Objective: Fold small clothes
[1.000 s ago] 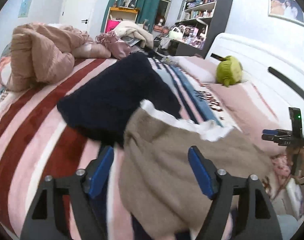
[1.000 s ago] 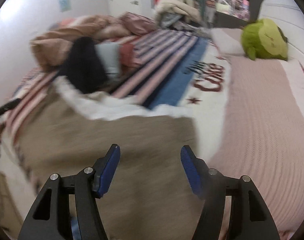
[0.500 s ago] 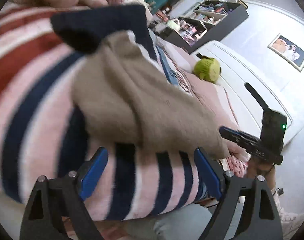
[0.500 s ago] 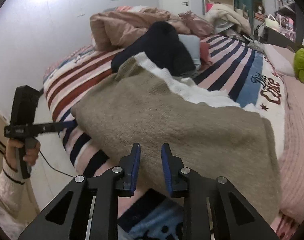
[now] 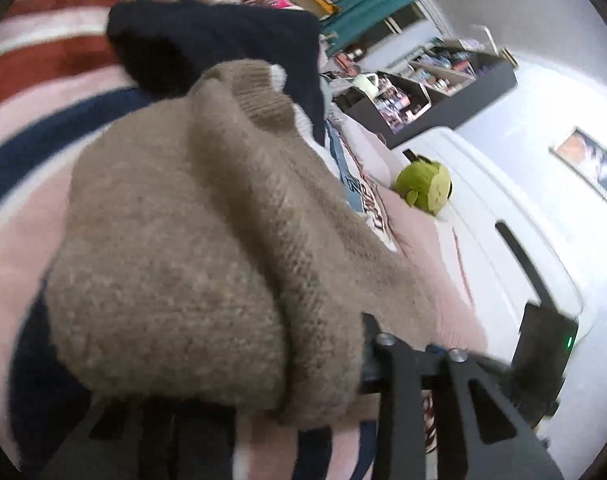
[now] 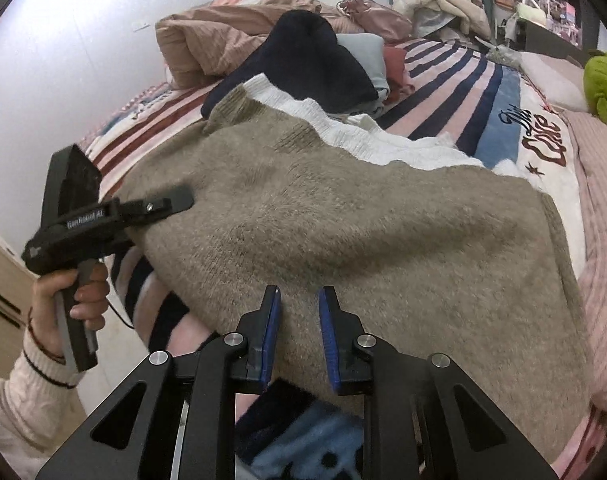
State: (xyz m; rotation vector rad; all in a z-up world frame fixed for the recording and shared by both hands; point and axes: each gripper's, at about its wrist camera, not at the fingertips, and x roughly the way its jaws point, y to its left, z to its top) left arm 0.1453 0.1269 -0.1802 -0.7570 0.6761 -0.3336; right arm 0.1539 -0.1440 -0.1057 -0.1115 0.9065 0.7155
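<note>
A tan knit sweater [image 6: 343, 216] with a white ribbed hem lies spread on the striped bed near its front edge. My right gripper [image 6: 299, 320] is nearly shut around a bunch of its near edge. My left gripper [image 6: 175, 202] shows in the right wrist view, clamped on the sweater's left edge. In the left wrist view the sweater [image 5: 207, 240] fills the frame and covers the left finger; only the right finger [image 5: 369, 344] shows.
A dark navy garment [image 6: 307, 64] and folded clothes lie behind the sweater. A rumpled brown duvet [image 6: 215, 40] sits at the back left, a green plush toy [image 6: 603, 84] at the right. The bed's front edge [image 6: 159, 300] drops off by my left hand.
My left gripper moved in from open and closed over the sweater's left edge. My right gripper stays pinched on the near edge. The sweater lies flatter and more spread than before.
</note>
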